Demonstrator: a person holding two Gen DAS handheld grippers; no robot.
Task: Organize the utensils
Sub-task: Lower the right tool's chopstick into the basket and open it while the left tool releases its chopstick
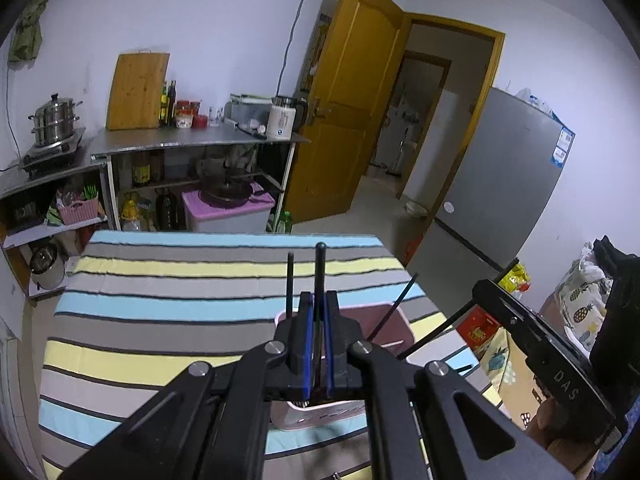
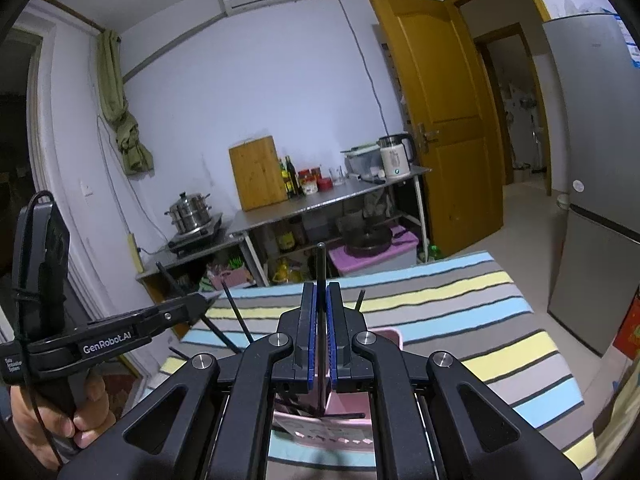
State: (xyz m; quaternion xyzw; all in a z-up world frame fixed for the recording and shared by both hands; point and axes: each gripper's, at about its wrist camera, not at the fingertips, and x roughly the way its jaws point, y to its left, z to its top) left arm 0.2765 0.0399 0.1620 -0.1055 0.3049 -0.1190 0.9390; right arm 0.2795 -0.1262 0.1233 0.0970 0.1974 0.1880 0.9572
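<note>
Striped cloth covers the counter [image 1: 168, 280], and nearest the cameras a pink holder [image 1: 394, 322] sits toward its near right corner, low enough to take utensils from above. Both grippers hang over it: the left gripper [image 1: 319, 308] has its jaws clamped on an upright chopstick [image 1: 320, 268], the right gripper [image 2: 319, 300] likewise grips a rod [image 2: 320, 268], each held vertical, probably to drop in end-first. Further chopsticks [image 1: 390, 308] lean inside already. Beyond stand kitchen shelves [image 1: 200, 144].
</note>
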